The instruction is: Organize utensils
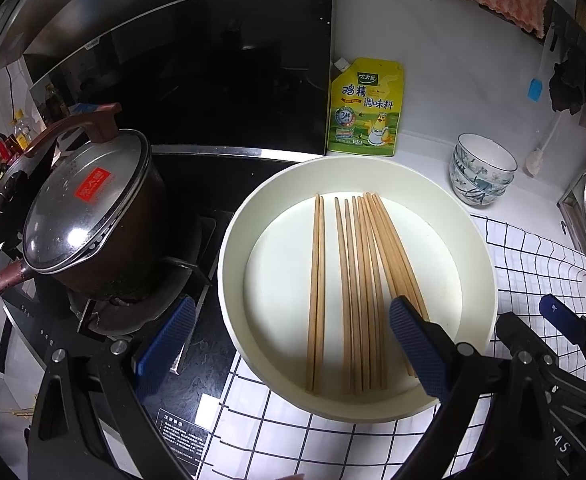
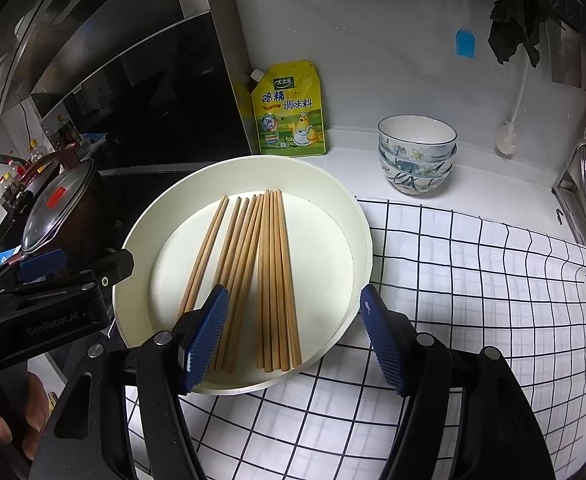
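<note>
Wooden chopsticks [image 2: 249, 276] lie loose in white pan [image 1: 481, 240], both grippers, L [image 1: 289, 348] & R [image 2: 293, 340], jaws apart w/ nothing held; risk: thin sticks roll/scatter if pinched off-centre.

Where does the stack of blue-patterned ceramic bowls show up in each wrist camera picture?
Left wrist view: the stack of blue-patterned ceramic bowls sits at the right, on the white counter beyond the round cream tray's rim.
Right wrist view: the stack sits right of centre, upper half, again beyond the tray.
Shared landmark: the yellow seasoning pouch leans against the wall to the left of the bowls in both.
</note>
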The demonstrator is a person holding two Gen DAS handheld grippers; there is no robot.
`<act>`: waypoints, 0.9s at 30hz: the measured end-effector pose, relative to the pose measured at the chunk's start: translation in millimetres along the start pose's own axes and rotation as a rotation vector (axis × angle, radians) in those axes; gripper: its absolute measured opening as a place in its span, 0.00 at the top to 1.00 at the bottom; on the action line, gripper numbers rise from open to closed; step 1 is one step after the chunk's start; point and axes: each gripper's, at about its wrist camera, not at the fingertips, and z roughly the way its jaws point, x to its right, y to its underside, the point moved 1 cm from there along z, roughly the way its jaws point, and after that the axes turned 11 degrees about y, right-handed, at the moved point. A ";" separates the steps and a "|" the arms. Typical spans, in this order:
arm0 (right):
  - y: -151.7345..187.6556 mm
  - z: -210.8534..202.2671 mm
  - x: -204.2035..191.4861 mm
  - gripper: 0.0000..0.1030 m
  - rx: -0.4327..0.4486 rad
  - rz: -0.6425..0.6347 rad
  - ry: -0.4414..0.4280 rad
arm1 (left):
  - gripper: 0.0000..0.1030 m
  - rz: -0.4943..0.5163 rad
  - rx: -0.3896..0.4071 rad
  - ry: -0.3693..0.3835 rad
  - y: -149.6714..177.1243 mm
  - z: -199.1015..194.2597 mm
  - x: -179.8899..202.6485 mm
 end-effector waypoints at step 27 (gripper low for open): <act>4.0 -3.5 0.0 0.37 0.003 0.001 -0.003 | 0.07 -0.013 -0.002 -0.002 7.1 -7.4 0.1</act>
